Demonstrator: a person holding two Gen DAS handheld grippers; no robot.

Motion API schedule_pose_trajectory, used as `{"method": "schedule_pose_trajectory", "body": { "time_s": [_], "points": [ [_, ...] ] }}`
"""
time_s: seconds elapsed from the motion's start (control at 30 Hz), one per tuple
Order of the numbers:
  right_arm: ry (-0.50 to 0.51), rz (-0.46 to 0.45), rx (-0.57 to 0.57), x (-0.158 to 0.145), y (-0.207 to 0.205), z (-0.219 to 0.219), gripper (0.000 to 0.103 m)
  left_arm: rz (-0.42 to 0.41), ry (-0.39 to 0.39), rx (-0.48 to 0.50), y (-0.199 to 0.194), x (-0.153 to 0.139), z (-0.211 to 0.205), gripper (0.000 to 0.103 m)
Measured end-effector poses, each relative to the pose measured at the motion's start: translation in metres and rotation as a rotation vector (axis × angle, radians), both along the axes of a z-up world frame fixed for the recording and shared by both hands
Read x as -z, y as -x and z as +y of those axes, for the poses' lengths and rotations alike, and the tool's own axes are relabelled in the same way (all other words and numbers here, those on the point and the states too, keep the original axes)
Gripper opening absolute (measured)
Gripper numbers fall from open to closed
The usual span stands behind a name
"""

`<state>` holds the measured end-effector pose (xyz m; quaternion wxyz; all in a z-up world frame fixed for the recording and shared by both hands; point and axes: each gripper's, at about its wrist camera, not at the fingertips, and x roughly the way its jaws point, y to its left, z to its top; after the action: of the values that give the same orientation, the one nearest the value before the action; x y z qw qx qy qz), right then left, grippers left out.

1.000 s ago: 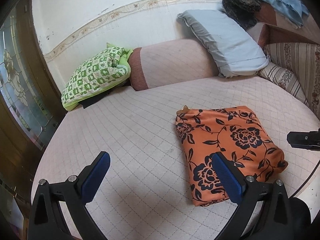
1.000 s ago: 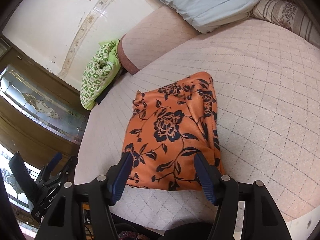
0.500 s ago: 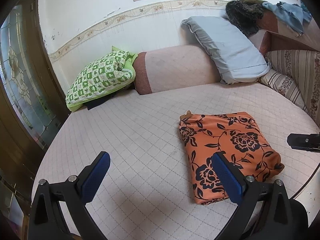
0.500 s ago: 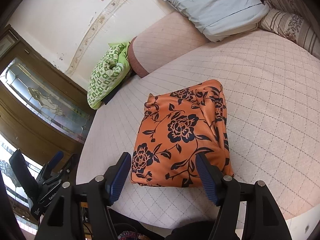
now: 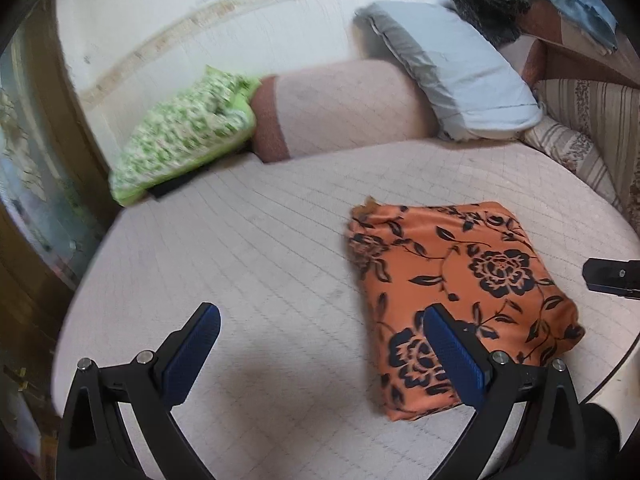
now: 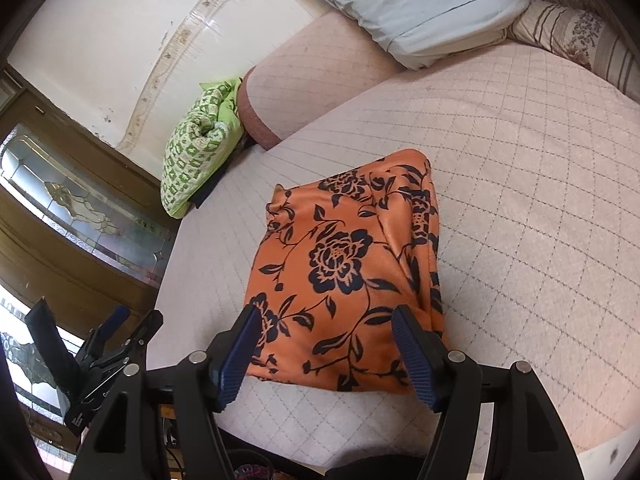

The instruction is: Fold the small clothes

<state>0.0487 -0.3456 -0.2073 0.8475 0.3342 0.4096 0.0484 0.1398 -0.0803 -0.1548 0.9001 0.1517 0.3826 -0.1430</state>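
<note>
A folded orange cloth with black flowers [image 5: 460, 280] [image 6: 344, 264] lies flat on the pale quilted bed [image 5: 248, 264] near its front edge. My left gripper [image 5: 322, 314] hovers open over bare quilt, left of the cloth; its right finger [image 5: 452, 356] overlaps the cloth's near left corner in the picture. In the right wrist view, my right gripper [image 6: 327, 314] stands open just above the cloth's near edge, with nothing pinched between its pads. The left gripper [image 6: 116, 332] also shows at the lower left of that view, off the bed's side.
A green patterned pillow [image 5: 184, 140], a pink bolster [image 5: 344, 108] and a grey-blue pillow [image 5: 452, 68] line the wall at the back. Striped cushions [image 5: 592, 128] sit at the right. A wooden door with patterned glass [image 6: 80, 208] stands left of the bed.
The left wrist view has shifted and is now blurred, with the left gripper dipping a little toward the bed. The cloth lies where it was. The right gripper's jaws stand slightly wider.
</note>
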Motion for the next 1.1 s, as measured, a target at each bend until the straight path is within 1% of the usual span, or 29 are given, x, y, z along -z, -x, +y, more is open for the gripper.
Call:
{"method": "schedule_pose_trajectory", "body": {
  "time_s": [0.07, 0.1, 0.17, 0.27, 0.33, 0.4, 0.5, 0.53, 0.63, 0.77, 0.83, 0.87, 0.9, 0.97, 1.1],
  "points": [
    [-0.005, 0.005, 0.003, 0.004, -0.006, -0.006, 0.073, 0.095, 0.052, 0.036, -0.017, 0.012, -0.005, 0.102],
    [-0.011, 0.009, 0.005, 0.007, -0.009, -0.008, 0.073, 0.159, 0.086, 0.050, -0.027, 0.020, -0.006, 0.102],
    [-0.031, 0.023, 0.012, 0.013, -0.017, -0.015, 0.076, 0.258, 0.149, 0.058, -0.045, 0.035, -0.008, 0.102],
    [-0.066, 0.032, 0.023, 0.023, -0.029, -0.030, 0.078, 0.346, 0.218, 0.066, -0.063, 0.053, -0.011, 0.102],
    [-0.074, 0.045, 0.027, 0.030, -0.038, -0.037, 0.078, 0.375, 0.235, 0.069, -0.071, 0.062, -0.016, 0.102],
    [-0.071, 0.070, 0.029, 0.038, -0.049, -0.044, 0.078, 0.401, 0.260, 0.095, -0.079, 0.069, -0.022, 0.102],
    [-0.079, 0.097, 0.014, 0.050, -0.063, -0.050, 0.079, 0.476, 0.299, 0.122, -0.092, 0.085, -0.031, 0.102],
    [-0.080, 0.108, 0.008, 0.054, -0.067, -0.051, 0.079, 0.503, 0.314, 0.123, -0.096, 0.092, -0.033, 0.102],
    [-0.095, 0.124, -0.009, 0.067, -0.077, -0.055, 0.079, 0.549, 0.332, 0.106, -0.106, 0.107, -0.036, 0.102],
    [-0.141, 0.139, -0.048, 0.084, -0.090, -0.058, 0.080, 0.620, 0.402, 0.124, -0.114, 0.126, -0.038, 0.102],
    [-0.184, 0.144, -0.070, 0.094, -0.095, -0.057, 0.081, 0.696, 0.460, 0.164, -0.118, 0.139, -0.043, 0.102],
    [-0.208, 0.152, -0.080, 0.100, -0.098, -0.056, 0.081, 0.701, 0.466, 0.166, -0.120, 0.141, -0.043, 0.102],
    [-0.235, 0.152, -0.089, 0.105, -0.100, -0.055, 0.082, 0.686, 0.477, 0.179, -0.120, 0.141, -0.044, 0.102],
    [-0.252, 0.120, -0.097, 0.108, -0.100, -0.052, 0.085, 0.681, 0.490, 0.209, -0.122, 0.141, -0.048, 0.102],
    [-0.288, 0.073, -0.144, 0.112, -0.105, -0.039, 0.083, 0.688, 0.559, 0.193, -0.126, 0.140, -0.046, 0.102]
  ]
}}
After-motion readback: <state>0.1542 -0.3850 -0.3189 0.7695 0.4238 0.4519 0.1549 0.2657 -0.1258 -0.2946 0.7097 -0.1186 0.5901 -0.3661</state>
